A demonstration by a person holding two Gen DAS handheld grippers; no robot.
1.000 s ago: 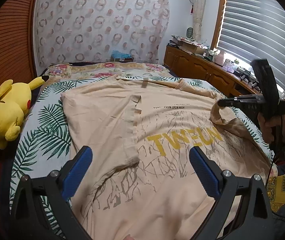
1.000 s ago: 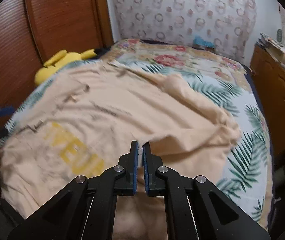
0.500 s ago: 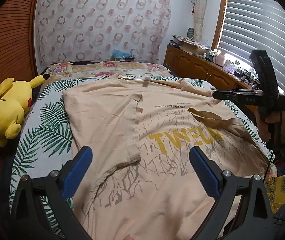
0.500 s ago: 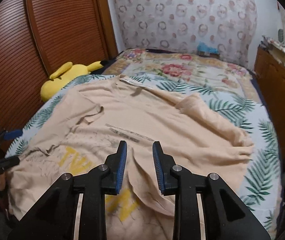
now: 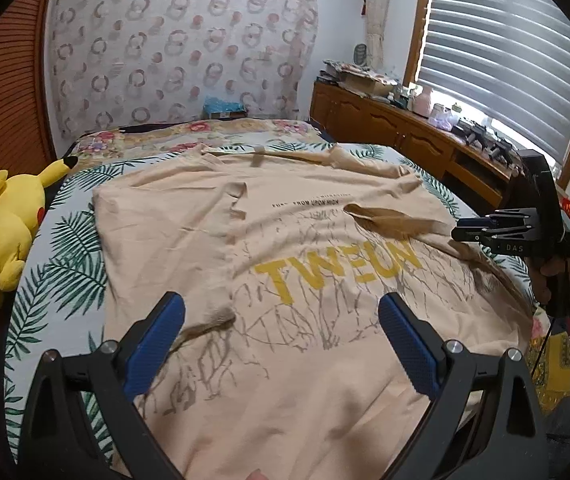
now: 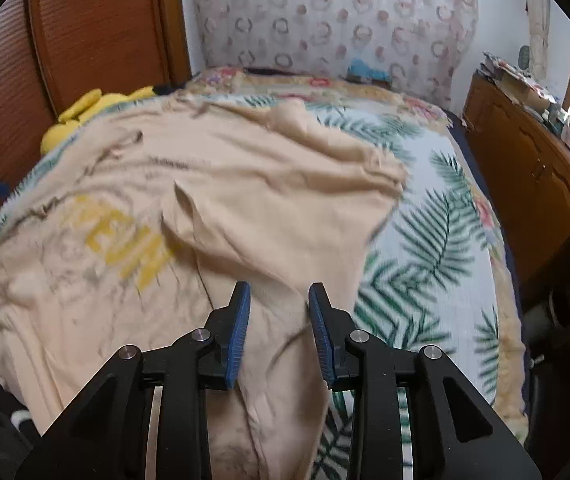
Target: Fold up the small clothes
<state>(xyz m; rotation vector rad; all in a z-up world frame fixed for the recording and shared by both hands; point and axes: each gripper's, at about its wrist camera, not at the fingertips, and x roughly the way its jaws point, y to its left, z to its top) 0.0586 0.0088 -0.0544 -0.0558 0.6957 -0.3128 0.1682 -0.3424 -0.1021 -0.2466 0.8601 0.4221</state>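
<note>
A peach T-shirt (image 5: 285, 248) with yellow lettering lies spread on the bed, also seen in the right wrist view (image 6: 245, 208). Its left sleeve (image 5: 237, 200) is folded inward. Its right sleeve (image 5: 389, 220) lies flopped over the lettering. My left gripper (image 5: 281, 308) hovers over the shirt's near part, open wide, with nothing between its pads. My right gripper (image 6: 279, 292) is above the shirt's right side. Its jaws are opening and the cloth lies below them, not pinched. In the left wrist view the right gripper (image 5: 461, 232) sits at the shirt's right edge, held by a hand.
A yellow plush toy (image 5: 1, 232) rests on the bed's left edge against a wooden wardrobe. The palm-leaf bedspread (image 6: 437, 240) shows bare to the shirt's right. A wooden cabinet (image 5: 405, 136) crowded with small items runs along the right wall under the window blinds.
My right gripper went from shut on the right sleeve to open. The sleeve dropped onto the shirt front, and the gripper drew back toward the right edge. The left gripper barely shifted.
</note>
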